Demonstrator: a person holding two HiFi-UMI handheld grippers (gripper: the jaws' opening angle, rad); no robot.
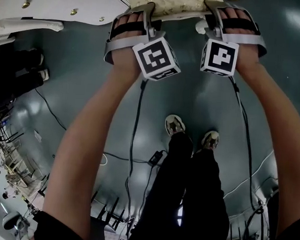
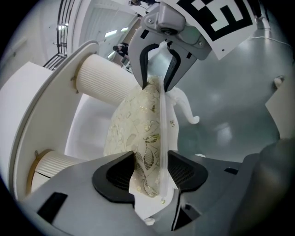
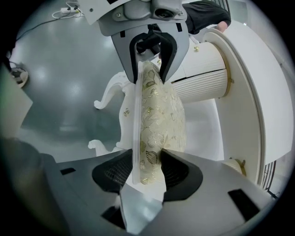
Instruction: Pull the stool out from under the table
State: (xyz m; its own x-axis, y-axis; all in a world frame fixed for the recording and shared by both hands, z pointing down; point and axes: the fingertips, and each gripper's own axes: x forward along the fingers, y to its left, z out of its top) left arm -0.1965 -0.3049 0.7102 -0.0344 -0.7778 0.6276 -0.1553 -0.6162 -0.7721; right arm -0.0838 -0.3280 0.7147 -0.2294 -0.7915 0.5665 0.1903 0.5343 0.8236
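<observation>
Evenly, left gripper (image 2: pixel 151 171) and right gripper (image 3: pixel 146 171) fingers clamp the stool (image 1: pixel 172 4) by its near edge; it lies ahead, toward the desk (image 1: pixel 60 5), so the pull should probably go straight backward.

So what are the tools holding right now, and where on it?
The stool. The left tool and the right tool each clamp the edge of its cushioned seat, side by side.

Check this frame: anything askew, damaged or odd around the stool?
Nothing stands out. The left tool and right tool each clamp the stool's cushioned seat at its edge, side by side. The gold-patterned cushion looks intact, the curled white legs look whole, and nothing is spilled on the grey floor.
</observation>
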